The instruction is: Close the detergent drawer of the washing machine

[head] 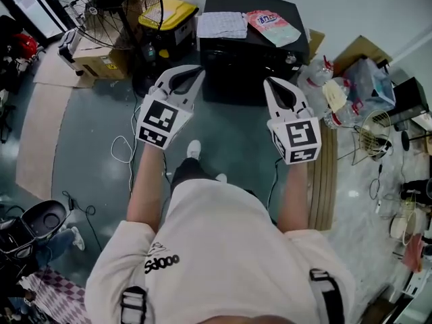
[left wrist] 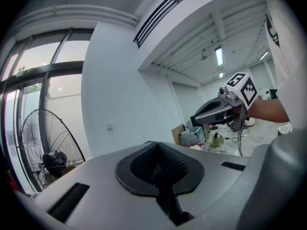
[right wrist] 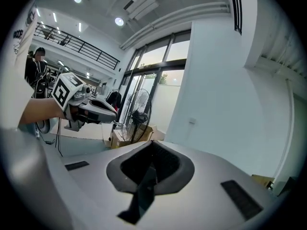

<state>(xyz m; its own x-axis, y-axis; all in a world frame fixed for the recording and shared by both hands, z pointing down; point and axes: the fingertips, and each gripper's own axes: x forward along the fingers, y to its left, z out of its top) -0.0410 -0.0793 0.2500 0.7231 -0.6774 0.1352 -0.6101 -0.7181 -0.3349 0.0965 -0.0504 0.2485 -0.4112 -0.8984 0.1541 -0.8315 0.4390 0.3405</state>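
In the head view the black washing machine [head: 251,58] stands on the floor ahead of me, at the top middle. I cannot make out its detergent drawer from here. A folded cloth [head: 221,24] and a pink detergent pouch [head: 273,25] lie on its top. My left gripper [head: 185,78] and right gripper [head: 280,90] are held side by side in the air, short of the machine's front. Both are shut with nothing between the jaws. Each gripper view shows only shut jaws, a white wall and the other gripper: the right gripper [left wrist: 216,111] and the left gripper [right wrist: 96,110].
A large standing fan [head: 108,9] and a yellow-lidded box [head: 169,20] are left of the machine, with a cardboard box [head: 98,63] beside them. Bags, bottles and a wire basket [head: 368,137] crowd the right. Cables [head: 125,150] trail over the floor near my feet.
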